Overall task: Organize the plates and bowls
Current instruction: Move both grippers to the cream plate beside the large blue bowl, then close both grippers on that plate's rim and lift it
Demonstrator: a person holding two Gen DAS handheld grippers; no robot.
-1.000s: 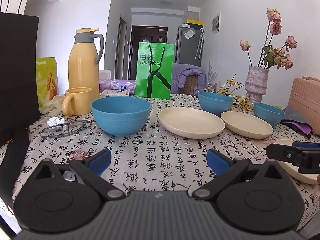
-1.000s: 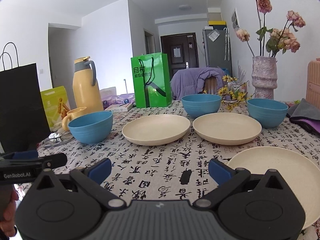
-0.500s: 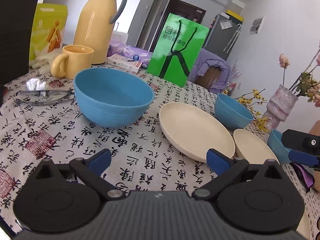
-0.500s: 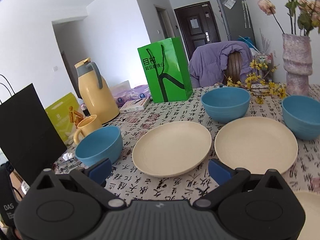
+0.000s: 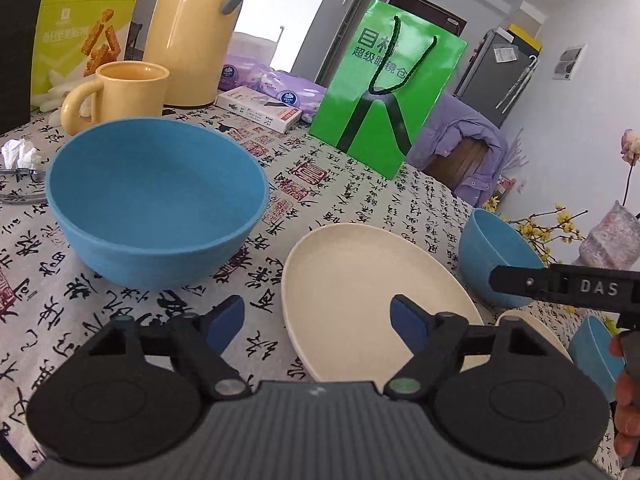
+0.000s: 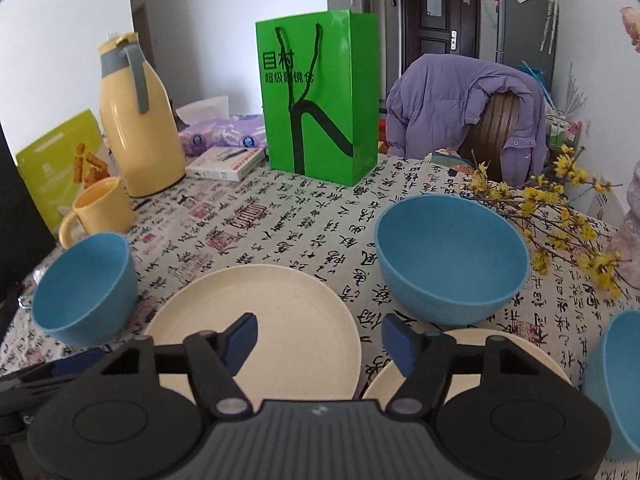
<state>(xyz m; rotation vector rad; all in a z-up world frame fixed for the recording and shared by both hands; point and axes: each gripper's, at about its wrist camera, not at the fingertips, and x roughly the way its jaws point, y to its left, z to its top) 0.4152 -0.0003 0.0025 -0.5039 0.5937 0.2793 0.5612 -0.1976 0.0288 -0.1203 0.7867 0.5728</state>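
Three blue bowls and cream plates sit on a tablecloth printed with black characters. In the left wrist view a big blue bowl (image 5: 156,200) is at the left and a cream plate (image 5: 368,292) lies right of it. My left gripper (image 5: 318,320) is open and empty, just above the plate's near left edge. In the right wrist view my right gripper (image 6: 318,340) is open and empty above the gap between the left cream plate (image 6: 264,320) and a second plate (image 6: 472,360). A blue bowl (image 6: 452,256) stands beyond; another (image 6: 84,284) at the left, a third (image 6: 616,380) at the right edge.
A green paper bag (image 6: 320,96), a yellow thermos (image 6: 136,116), a yellow mug (image 6: 100,208), a snack bag (image 5: 80,28) and a small box (image 6: 228,162) stand at the back. Yellow flowers (image 6: 560,208) and a vase lie at the right. A purple jacket (image 6: 460,104) hangs on a chair.
Both grippers have moved forward over the table toward the plates and tilted down. The jaws have closed in slightly but stay open and empty.
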